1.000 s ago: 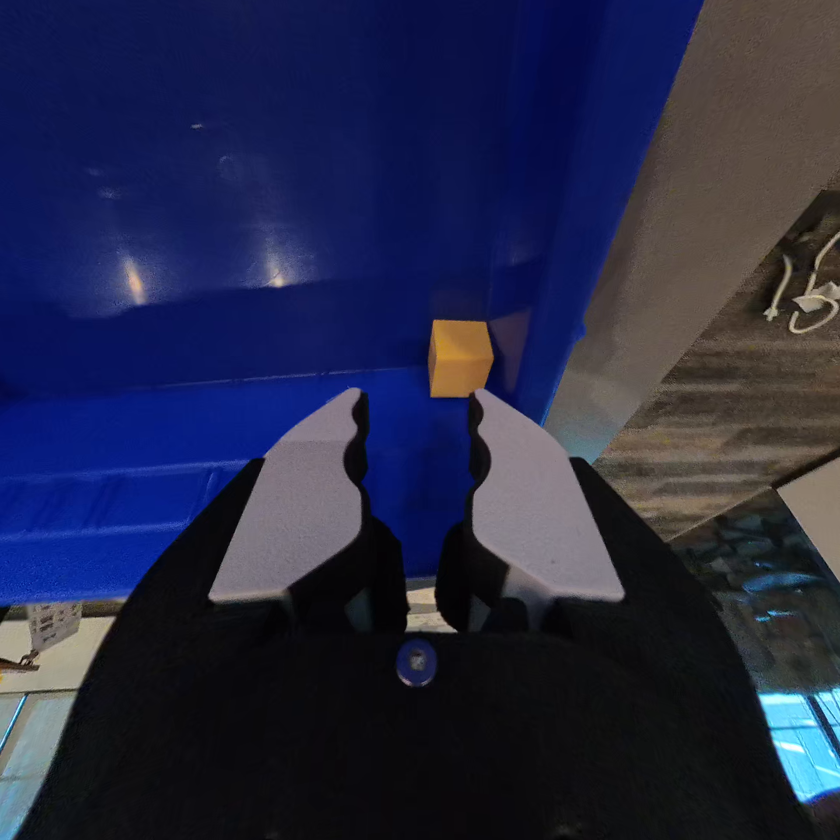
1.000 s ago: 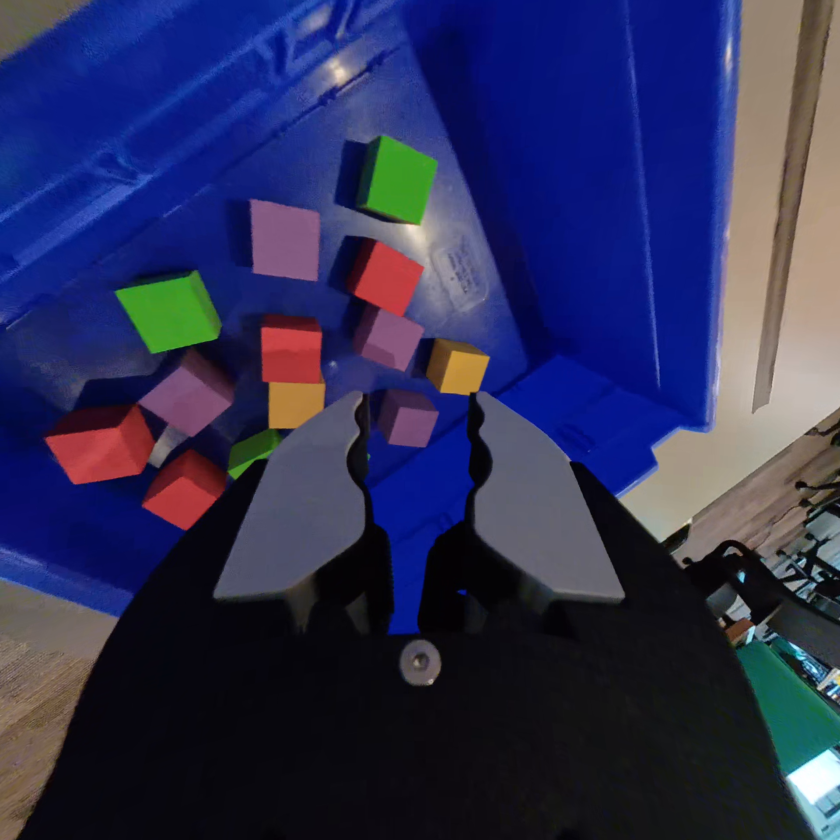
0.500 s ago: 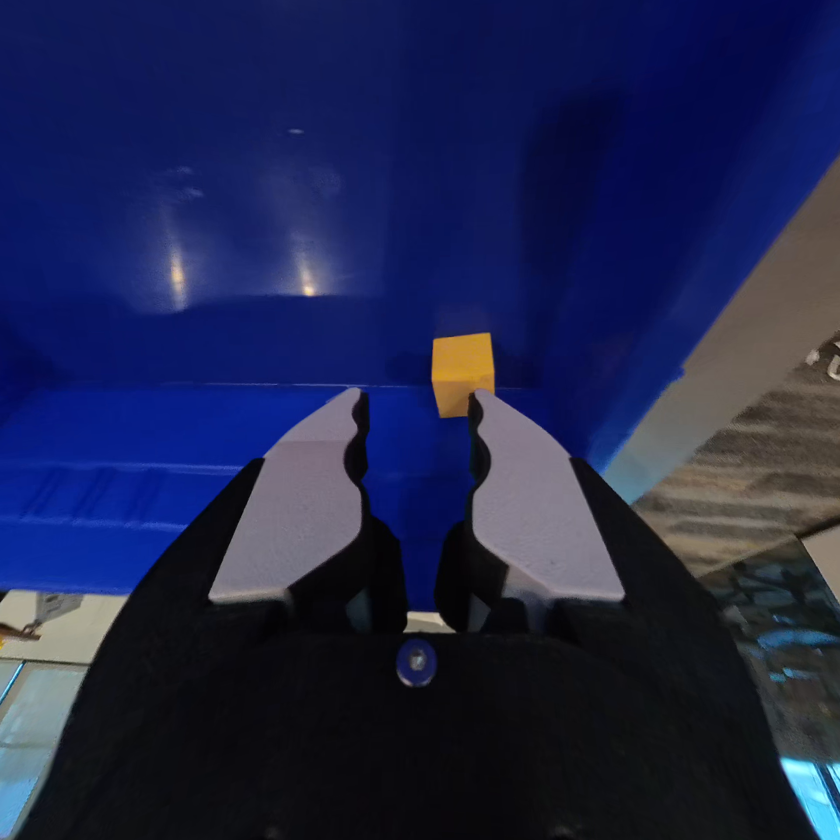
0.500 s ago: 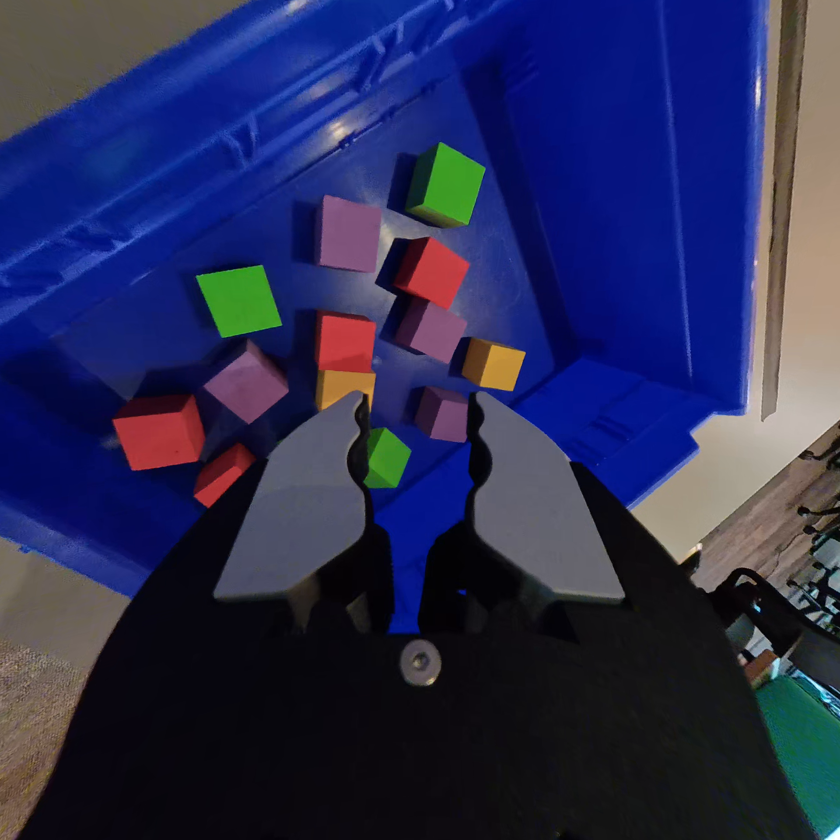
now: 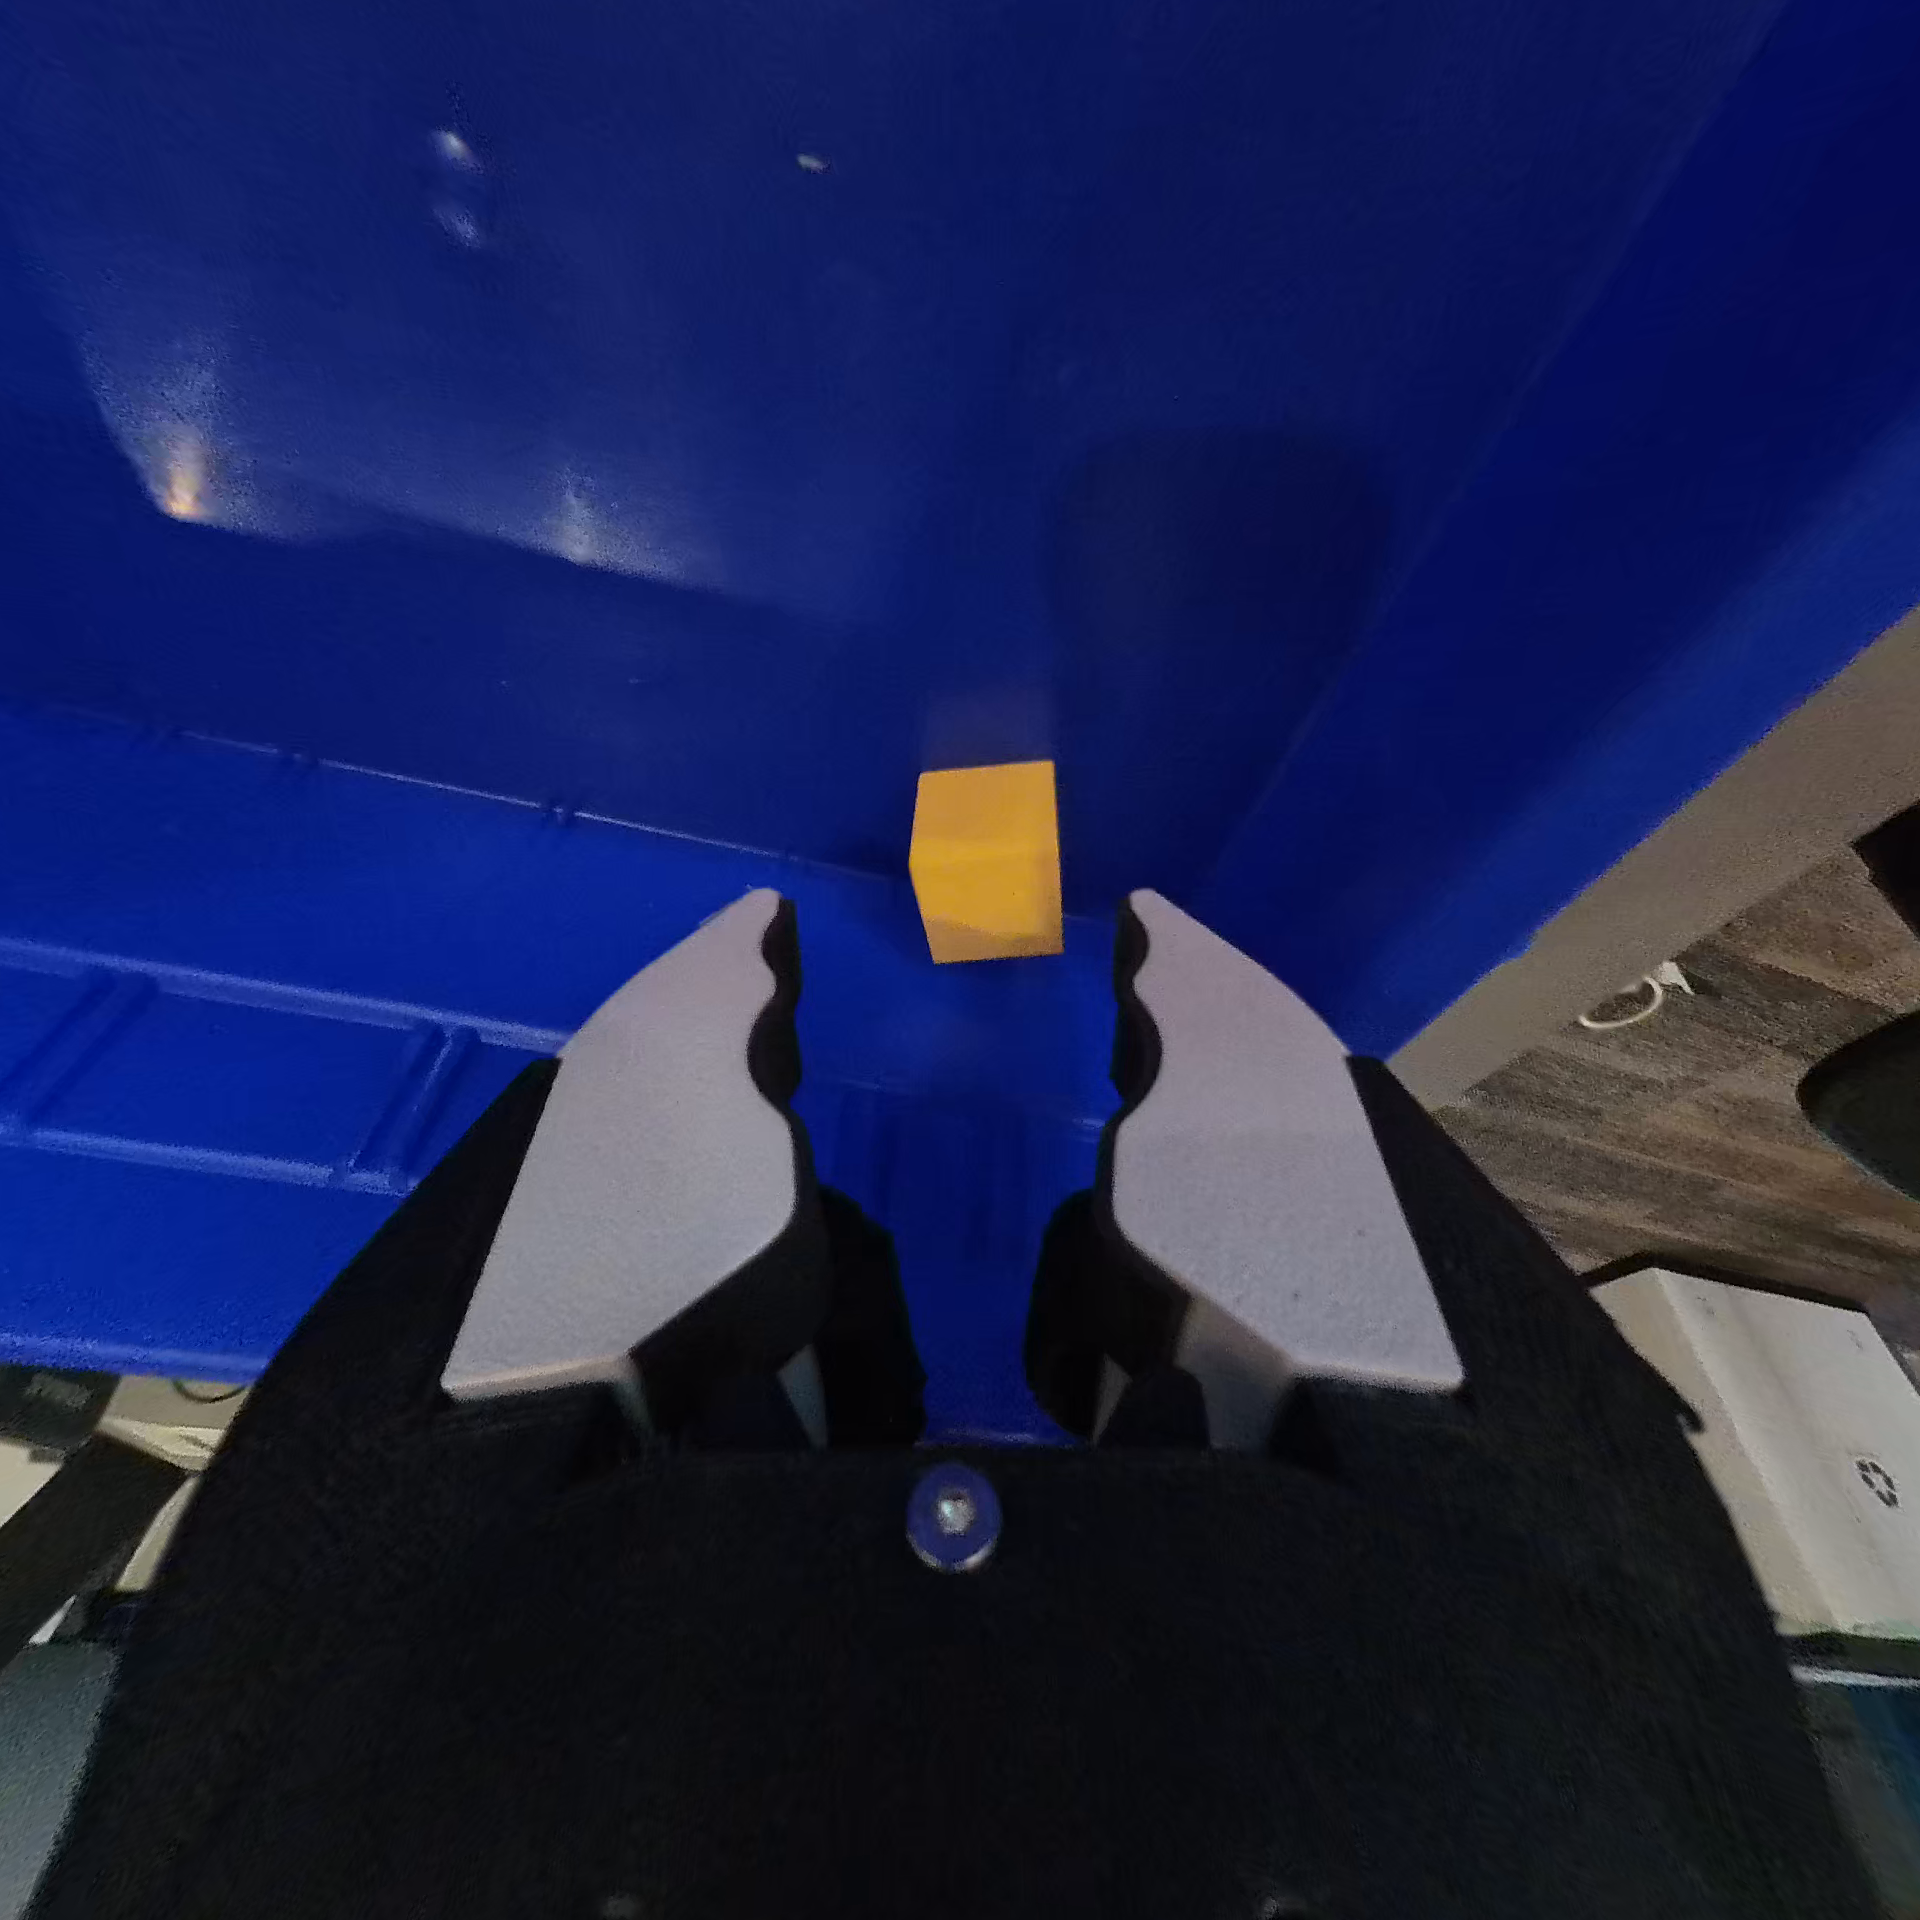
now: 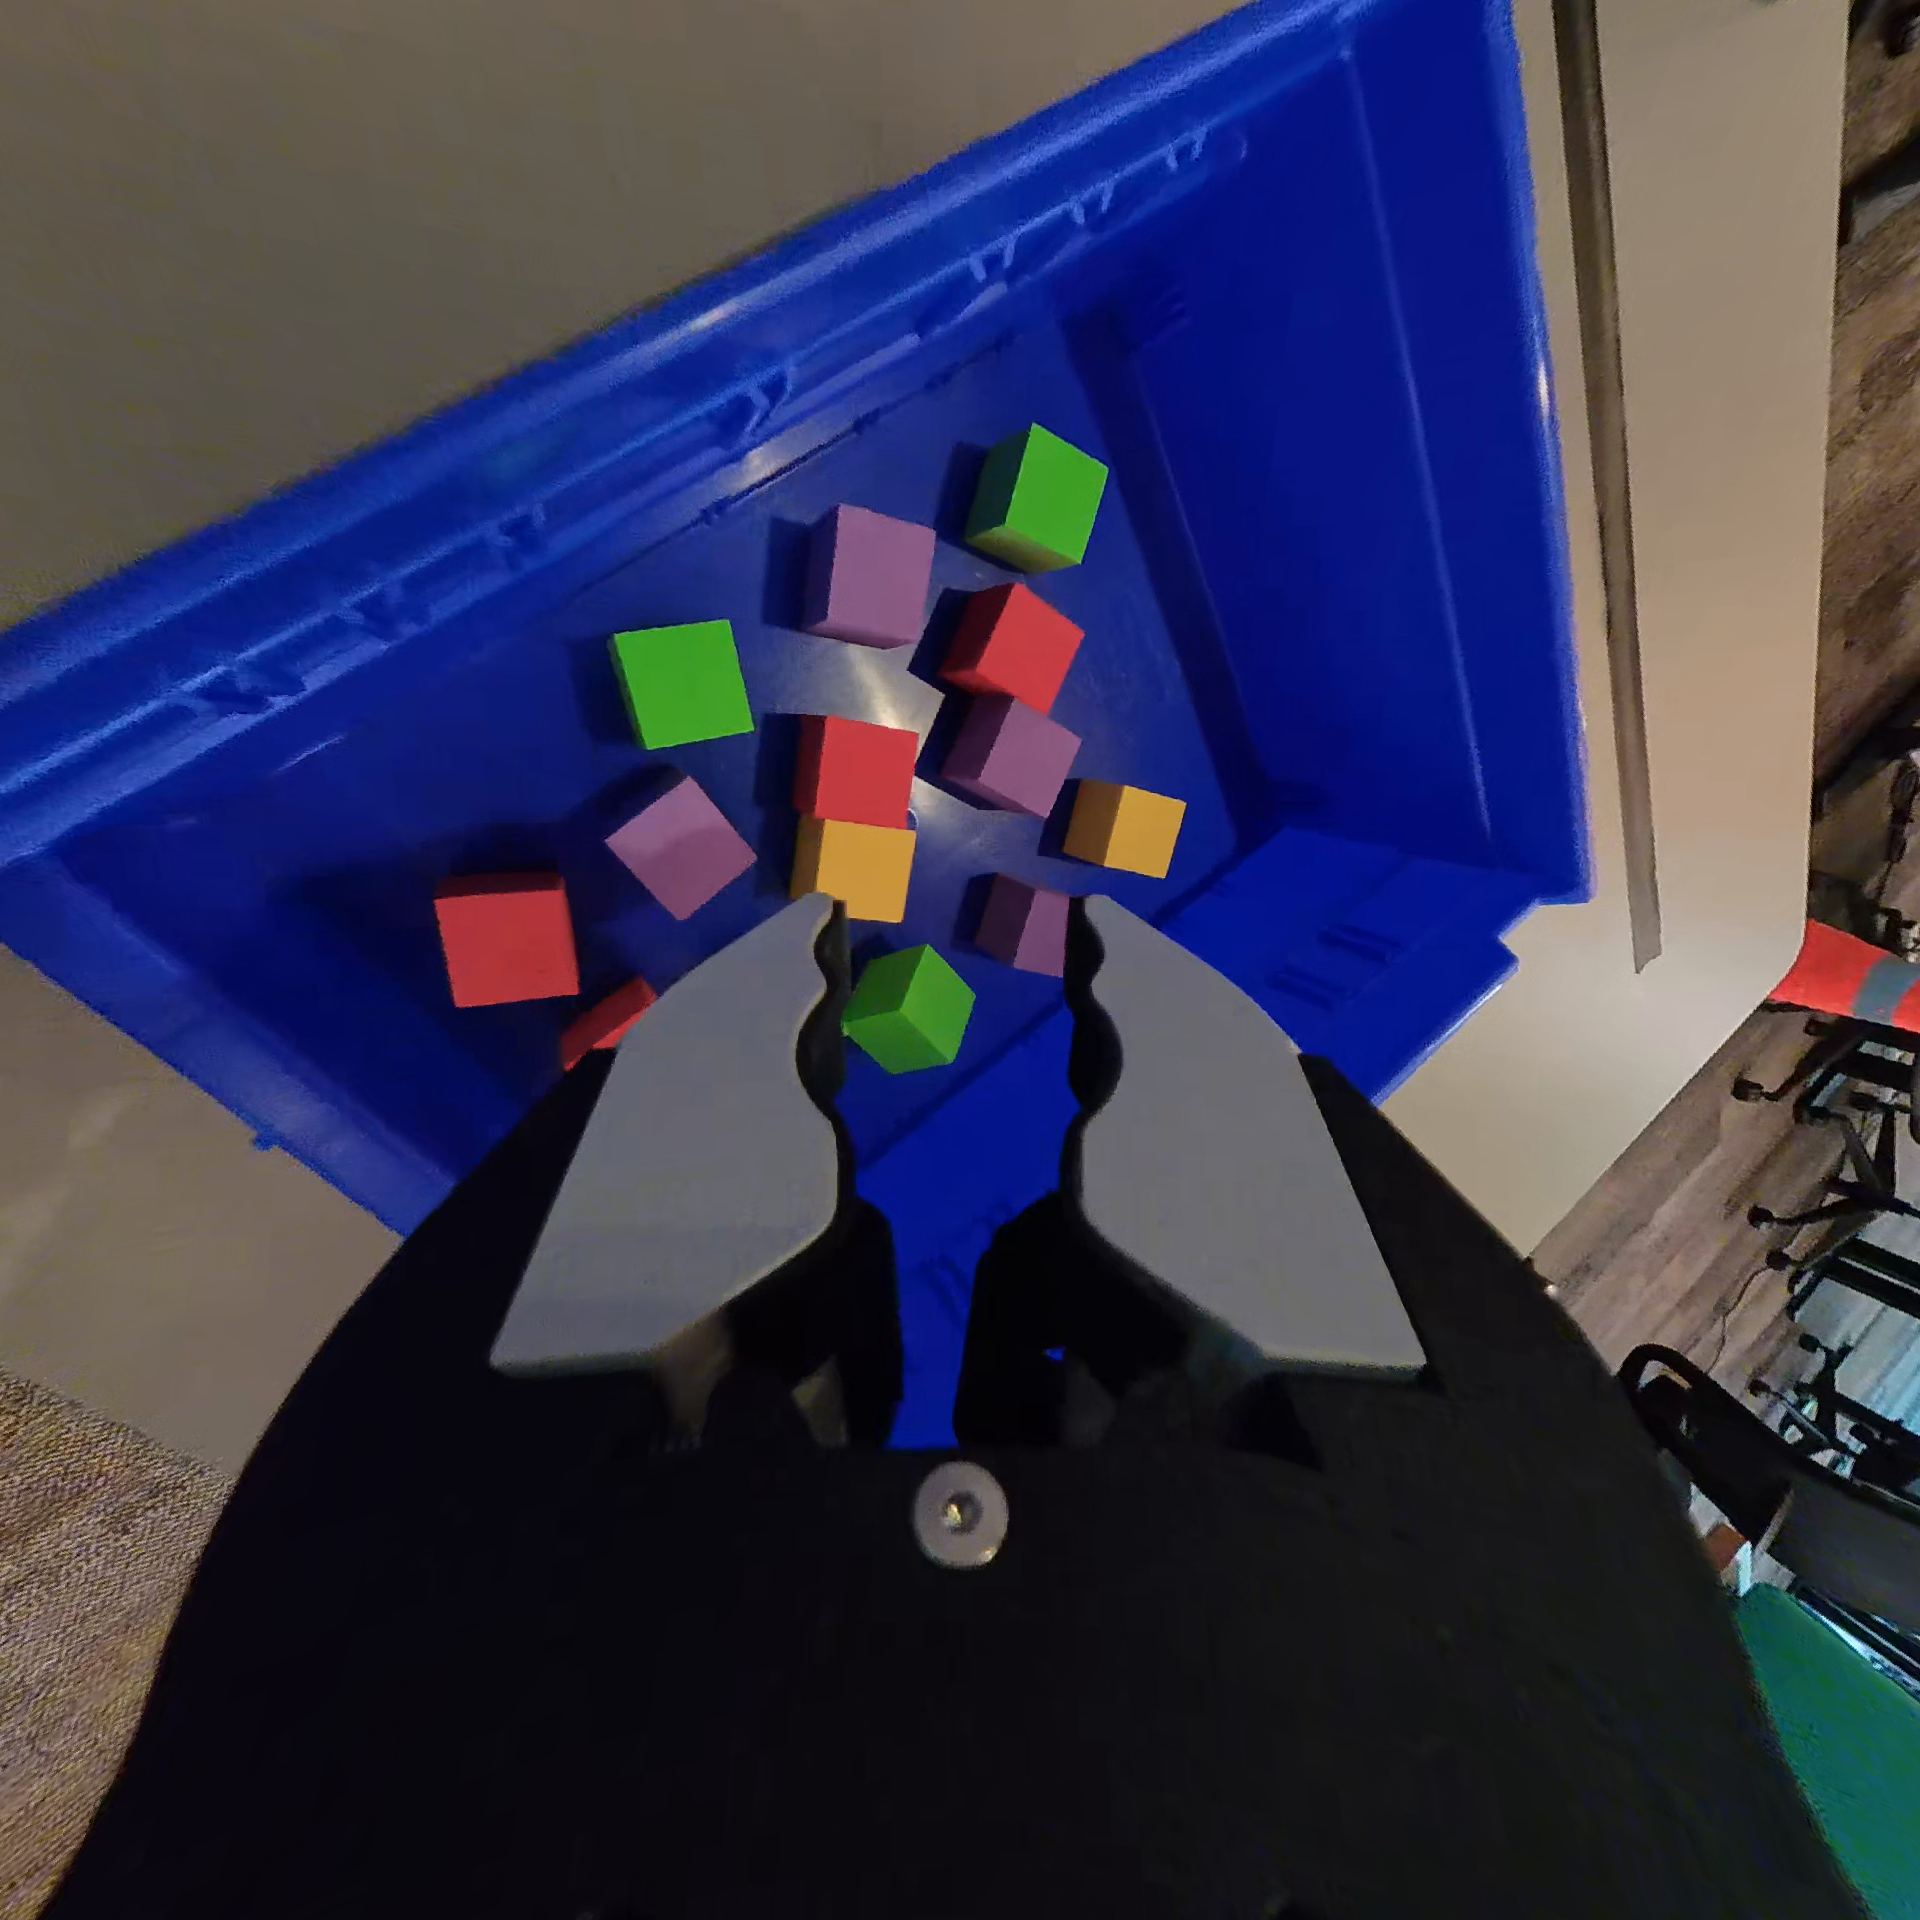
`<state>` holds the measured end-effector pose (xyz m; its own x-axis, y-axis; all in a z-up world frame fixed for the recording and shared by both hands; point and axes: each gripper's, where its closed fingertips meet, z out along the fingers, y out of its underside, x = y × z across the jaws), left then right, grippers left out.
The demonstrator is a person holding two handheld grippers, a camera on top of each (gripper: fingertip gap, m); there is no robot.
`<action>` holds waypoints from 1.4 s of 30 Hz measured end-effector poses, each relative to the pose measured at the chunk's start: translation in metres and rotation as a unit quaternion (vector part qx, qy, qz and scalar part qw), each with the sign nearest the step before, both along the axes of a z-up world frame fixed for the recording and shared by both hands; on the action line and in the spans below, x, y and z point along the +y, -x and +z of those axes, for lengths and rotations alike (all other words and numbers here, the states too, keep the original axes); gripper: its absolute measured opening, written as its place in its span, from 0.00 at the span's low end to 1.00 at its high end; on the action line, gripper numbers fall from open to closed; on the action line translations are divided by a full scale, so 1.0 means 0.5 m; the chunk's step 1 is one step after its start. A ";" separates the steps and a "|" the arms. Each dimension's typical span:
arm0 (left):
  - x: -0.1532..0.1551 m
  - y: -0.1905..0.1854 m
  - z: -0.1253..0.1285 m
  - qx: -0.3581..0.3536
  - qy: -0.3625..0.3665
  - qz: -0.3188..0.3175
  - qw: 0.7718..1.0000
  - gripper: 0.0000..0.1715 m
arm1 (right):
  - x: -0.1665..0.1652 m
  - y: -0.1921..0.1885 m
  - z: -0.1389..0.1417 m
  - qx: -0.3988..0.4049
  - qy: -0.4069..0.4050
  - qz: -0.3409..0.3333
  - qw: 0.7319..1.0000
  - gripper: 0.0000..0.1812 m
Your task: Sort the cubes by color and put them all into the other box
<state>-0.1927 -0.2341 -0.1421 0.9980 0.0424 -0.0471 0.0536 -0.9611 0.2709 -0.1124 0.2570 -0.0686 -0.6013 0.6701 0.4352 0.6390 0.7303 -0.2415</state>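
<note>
In the left wrist view a blue plastic bin (image 5: 727, 416) fills the frame. One orange cube (image 5: 985, 860) lies on its floor by the near wall. My left gripper (image 5: 954, 961) is open and empty, with the cube just beyond its tips. In the right wrist view another blue bin (image 6: 1351, 520) holds several red, purple, green and orange cubes. My right gripper (image 6: 954, 961) is open and empty above it. A green cube (image 6: 909, 1008) shows between its fingers, and a purple cube (image 6: 1023, 923) and an orange cube (image 6: 854, 868) lie near its tips.
Both bins stand on a light tabletop (image 6: 312, 208). Wood-look floor (image 5: 1683, 1091) and a white box (image 5: 1766, 1455) show past the table edge in the left wrist view. Office chairs (image 6: 1829, 1195) and a green surface (image 6: 1849, 1766) show at the right of the right wrist view.
The left gripper has opened wider and lined up on the orange cube. The right gripper has pulled back and up, so more of the bin and cubes show, and the green cube is uncovered.
</note>
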 end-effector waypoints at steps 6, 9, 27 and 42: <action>-0.012 -0.004 -0.024 0.011 0.054 -0.005 0.998 0.23 | -0.003 -0.008 0.013 0.014 0.001 0.004 1.000 0.22; -0.013 -0.007 -0.029 0.001 0.059 0.011 0.998 0.17 | -0.006 -0.014 0.026 0.026 0.002 0.005 1.000 0.21; 0.345 -0.234 0.353 -0.483 -0.512 0.162 0.692 0.17 | -0.545 -0.078 0.179 0.293 0.244 0.345 0.858 0.21; 0.388 -0.295 0.357 -0.521 -0.488 0.128 0.689 0.17 | -0.612 -0.096 0.211 0.289 0.281 0.378 0.834 0.19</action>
<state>-0.0454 -0.0403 0.0362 0.4231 -0.2721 0.8643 0.5197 -0.7084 -0.4775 -0.0644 -0.0491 0.0370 -0.7422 0.3913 0.5441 -0.2940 0.5395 -0.7890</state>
